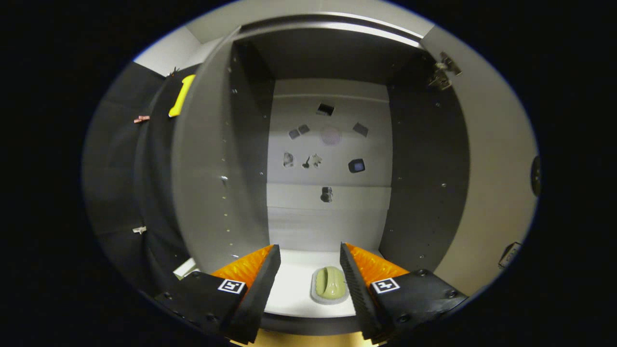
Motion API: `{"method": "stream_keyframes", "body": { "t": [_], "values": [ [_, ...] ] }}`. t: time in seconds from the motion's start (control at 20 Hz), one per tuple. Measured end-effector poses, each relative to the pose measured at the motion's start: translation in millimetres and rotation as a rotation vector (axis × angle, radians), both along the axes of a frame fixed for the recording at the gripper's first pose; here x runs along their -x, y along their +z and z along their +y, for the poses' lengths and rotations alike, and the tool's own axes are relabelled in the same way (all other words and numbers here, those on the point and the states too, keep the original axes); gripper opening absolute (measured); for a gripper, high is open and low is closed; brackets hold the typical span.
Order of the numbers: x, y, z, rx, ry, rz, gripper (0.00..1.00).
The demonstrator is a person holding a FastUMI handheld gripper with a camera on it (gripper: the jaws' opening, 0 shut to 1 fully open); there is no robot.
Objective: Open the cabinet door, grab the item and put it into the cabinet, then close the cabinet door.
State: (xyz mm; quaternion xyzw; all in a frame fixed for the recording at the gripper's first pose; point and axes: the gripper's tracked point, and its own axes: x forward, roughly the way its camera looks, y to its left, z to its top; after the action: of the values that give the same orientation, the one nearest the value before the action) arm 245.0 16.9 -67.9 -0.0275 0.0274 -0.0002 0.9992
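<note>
Where the cabinet [250, 144] gapes, item [329, 284] between parted tool [308, 253] fingers

Mount: on the gripper [308, 255], looking forward along its parted fingers.
Facing: straight into the open cabinet [328, 144] (close, interior just ahead).

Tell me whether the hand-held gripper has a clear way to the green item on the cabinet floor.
Probably yes. The hand-held gripper is open, and the green item lies between its fingers on the cabinet floor, nearer the right one. The cabinet door stands open, and nothing blocks the way.
</note>
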Motion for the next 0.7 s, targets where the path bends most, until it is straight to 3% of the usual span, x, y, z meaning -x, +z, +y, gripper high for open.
{"method": "stream_keyframes", "body": {
  "t": [0.1,0.4,0.7],
  "values": [
    [35.2,15.5,0.4,-0.009,-0.005,-0.033,0.9],
    [145.2,43.7,-23.0,-0.014,-0.078,-0.063,0.98],
    [252.5,47.0,-43.9,-0.042,-0.07,-0.008,0.98]
  ]
}}
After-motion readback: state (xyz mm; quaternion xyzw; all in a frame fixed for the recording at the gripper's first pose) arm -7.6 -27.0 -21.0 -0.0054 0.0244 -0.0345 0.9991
